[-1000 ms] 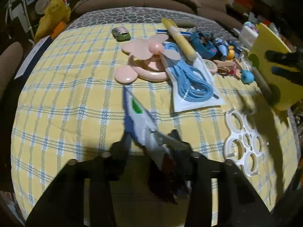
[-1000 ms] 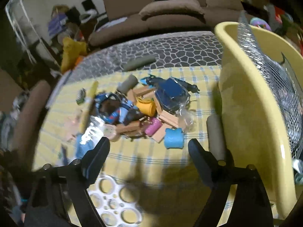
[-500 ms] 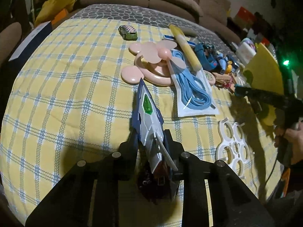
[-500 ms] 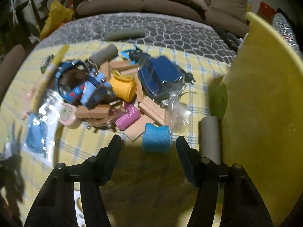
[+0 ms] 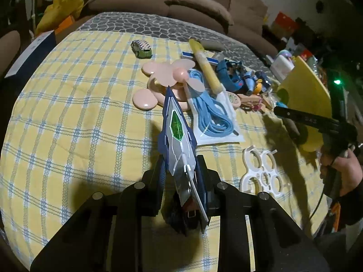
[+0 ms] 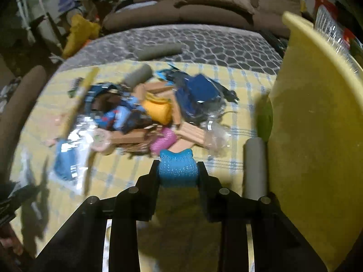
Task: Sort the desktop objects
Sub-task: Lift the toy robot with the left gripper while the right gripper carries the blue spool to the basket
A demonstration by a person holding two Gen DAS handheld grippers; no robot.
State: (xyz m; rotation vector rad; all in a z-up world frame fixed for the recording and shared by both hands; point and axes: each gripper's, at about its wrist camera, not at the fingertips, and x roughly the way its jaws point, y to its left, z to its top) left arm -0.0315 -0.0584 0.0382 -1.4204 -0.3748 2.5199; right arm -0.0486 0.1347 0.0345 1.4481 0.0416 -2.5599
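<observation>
My left gripper (image 5: pixel 181 172) is shut on a blue and white toy spaceship (image 5: pixel 175 127) with a green canopy, whose nose points away over the yellow checked cloth (image 5: pixel 68 113). In the right wrist view my right gripper (image 6: pixel 177 172) is closing its jaws on a small blue textured spool (image 6: pixel 177 165). Both pads touch the spool's sides, at the near edge of a pile of small items (image 6: pixel 145 113). A tall yellow bin (image 6: pixel 317 124) stands close on the right.
A grey tube (image 6: pixel 254 167) lies between the spool and the bin. In the left wrist view I see a pink fan (image 5: pixel 168 79), a bagged blue cable (image 5: pixel 213 117), a white ring holder (image 5: pixel 261 170), a green toy car (image 5: pixel 141 48) and a person's hand (image 5: pixel 344 170).
The left jaws narrowed onto the spaceship, which now points straighter ahead. The right gripper came down toward the pile and its jaws narrowed around the blue spool.
</observation>
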